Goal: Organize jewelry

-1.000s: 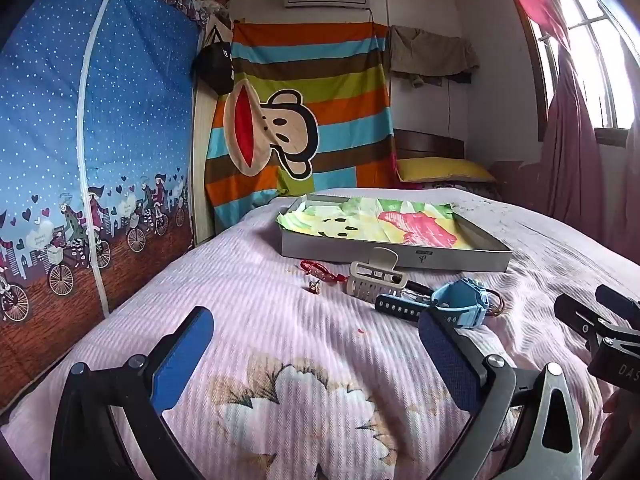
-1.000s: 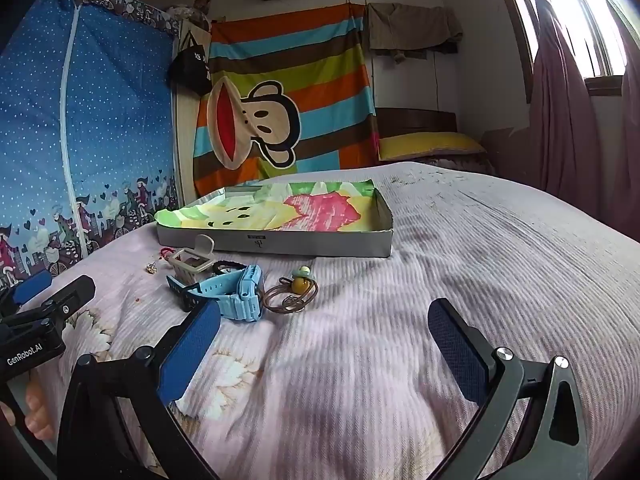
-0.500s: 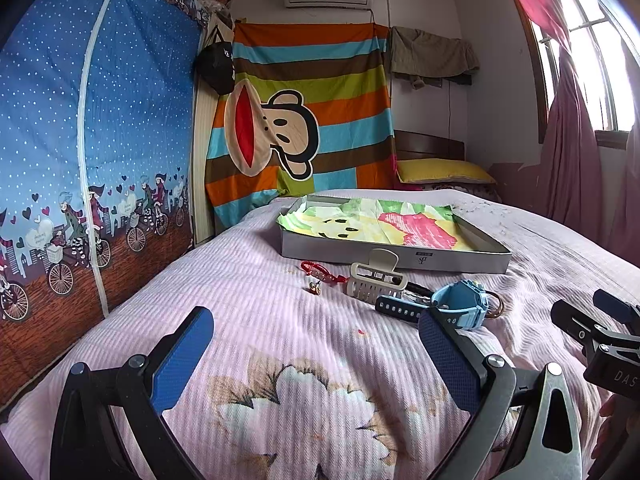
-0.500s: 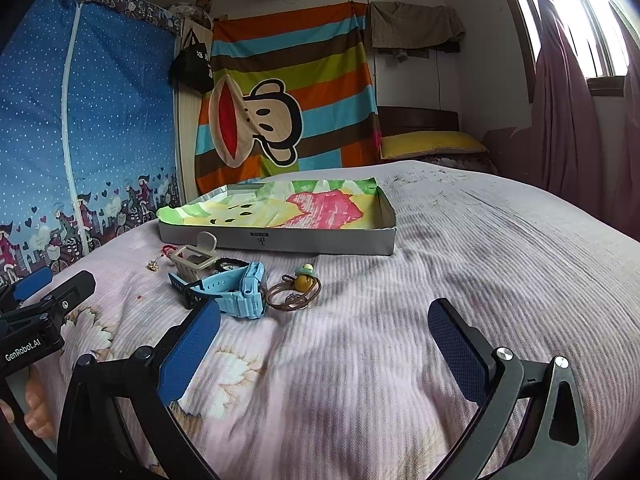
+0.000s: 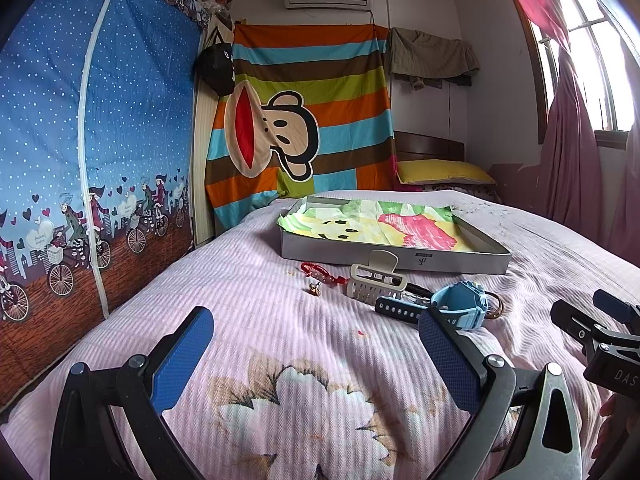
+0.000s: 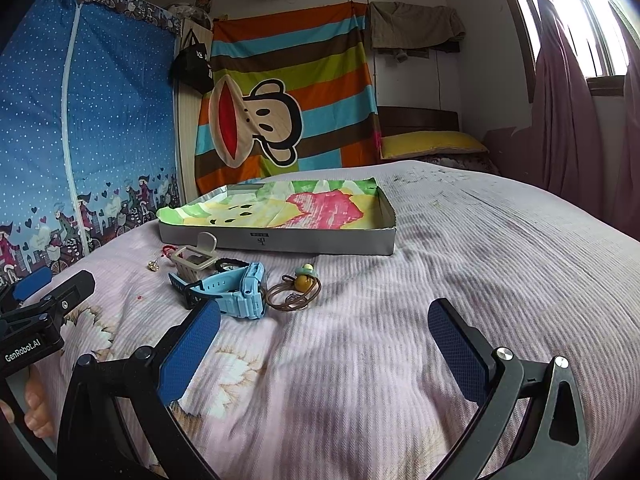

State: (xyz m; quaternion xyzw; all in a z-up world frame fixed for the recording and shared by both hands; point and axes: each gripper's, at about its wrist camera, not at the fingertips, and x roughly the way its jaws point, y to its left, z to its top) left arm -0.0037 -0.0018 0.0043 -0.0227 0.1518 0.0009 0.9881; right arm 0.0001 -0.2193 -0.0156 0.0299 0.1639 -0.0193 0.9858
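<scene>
A shallow grey box [image 5: 394, 258] [image 6: 280, 240] lined with colourful paper lies on the bed. In front of it lie a beige hair claw [image 5: 376, 280] [image 6: 196, 258], a blue watch [image 5: 460, 302] [image 6: 236, 292], a brown hair tie with a yellow bead [image 6: 296, 290], a red cord bracelet [image 5: 318, 272] and a small gold earring [image 5: 315, 289] [image 6: 152, 266]. My left gripper [image 5: 316, 364] is open and empty, short of the items. My right gripper [image 6: 324, 348] is open and empty, to the right of the watch.
The pink striped bedspread [image 6: 460, 264] stretches to the right and behind the box. A yellow pillow [image 5: 444, 172] lies at the headboard. A blue fabric wardrobe [image 5: 88, 160] stands on the left, a curtained window [image 6: 568, 92] on the right.
Both grippers have drifted slightly; the items look a little closer and lower in the views. Nothing was taken hold of.
</scene>
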